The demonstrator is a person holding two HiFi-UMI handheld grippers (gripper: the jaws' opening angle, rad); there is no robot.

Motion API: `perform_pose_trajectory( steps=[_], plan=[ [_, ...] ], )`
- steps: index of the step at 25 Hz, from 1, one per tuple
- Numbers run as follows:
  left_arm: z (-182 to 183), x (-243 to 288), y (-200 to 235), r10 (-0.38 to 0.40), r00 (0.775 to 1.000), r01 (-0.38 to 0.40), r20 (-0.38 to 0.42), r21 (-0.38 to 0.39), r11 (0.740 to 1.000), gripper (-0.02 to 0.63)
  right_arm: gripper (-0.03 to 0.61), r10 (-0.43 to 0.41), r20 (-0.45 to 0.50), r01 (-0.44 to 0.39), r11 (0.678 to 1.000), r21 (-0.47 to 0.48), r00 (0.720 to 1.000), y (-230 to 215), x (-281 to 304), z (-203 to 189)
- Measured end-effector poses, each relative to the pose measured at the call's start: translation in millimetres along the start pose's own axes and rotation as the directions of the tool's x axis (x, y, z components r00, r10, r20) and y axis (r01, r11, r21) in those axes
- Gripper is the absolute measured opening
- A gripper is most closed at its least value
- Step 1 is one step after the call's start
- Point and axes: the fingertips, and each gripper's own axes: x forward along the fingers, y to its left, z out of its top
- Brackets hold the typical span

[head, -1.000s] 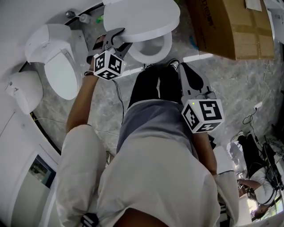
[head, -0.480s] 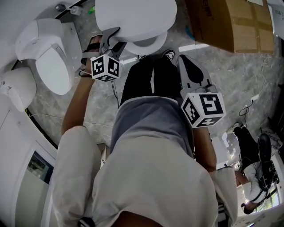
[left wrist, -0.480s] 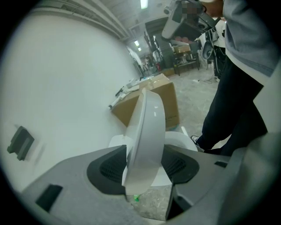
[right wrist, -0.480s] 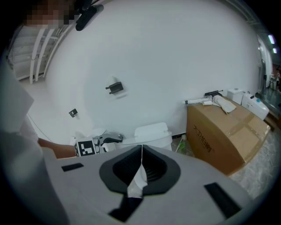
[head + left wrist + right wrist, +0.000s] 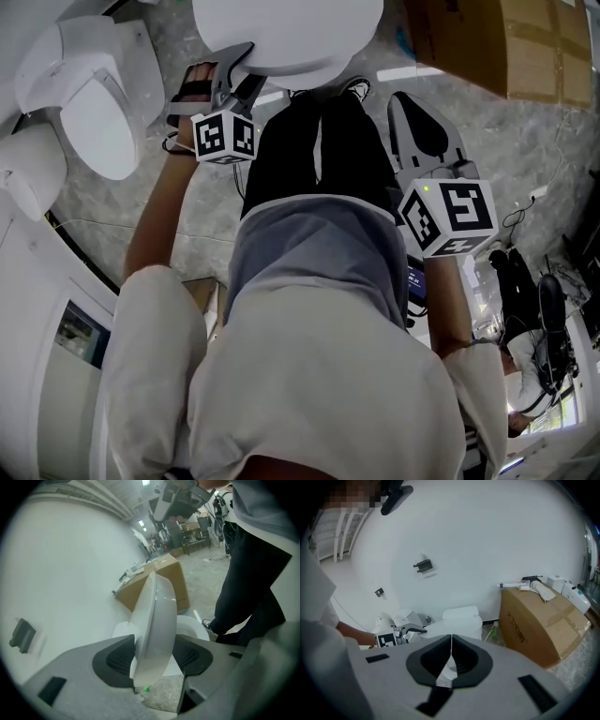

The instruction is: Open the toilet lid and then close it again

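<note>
Grey marbled bathroom floor (image 5: 525, 141): the left gripper (image 5: 251, 67) is clamping the white plastic toilet lid (image 5: 291, 33) by its rim.
Easing it down slowly is looking wisest, to avoid a slam; the right gripper (image 5: 451, 644) is hanging clenched, empty.

White toilet lid (image 5: 286, 33), brown box (image 5: 492, 42)

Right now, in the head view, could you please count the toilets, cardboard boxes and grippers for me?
Toilets: 2, one under the toilet lid and a spare toilet beside it.
Cardboard box: 1
Grippers: 2, left gripper closed on that lid, right gripper shut and empty.
Total: 5
Not counted: a rounded white fixture, kind unclear.
</note>
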Motion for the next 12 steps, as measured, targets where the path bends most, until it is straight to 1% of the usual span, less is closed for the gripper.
perform_pose_trajectory(
  steps=[9, 12],
  plan=[
    [-4, 7, -30, 0.000, 1.000, 0.001, -0.022, 0.060, 0.998, 0.227, 0.012, 0.037, -0.048, -0.039, 0.998, -0.053, 0.998, -4, 9, -16],
    [-5, 10, -38, 0.006, 0.999, -0.003, -0.034, 0.069, 0.998, 0.229, 0.011, 0.051, -0.061, -0.055, 0.996, -0.067, 0.997, -2, 14, -21]
  ],
)
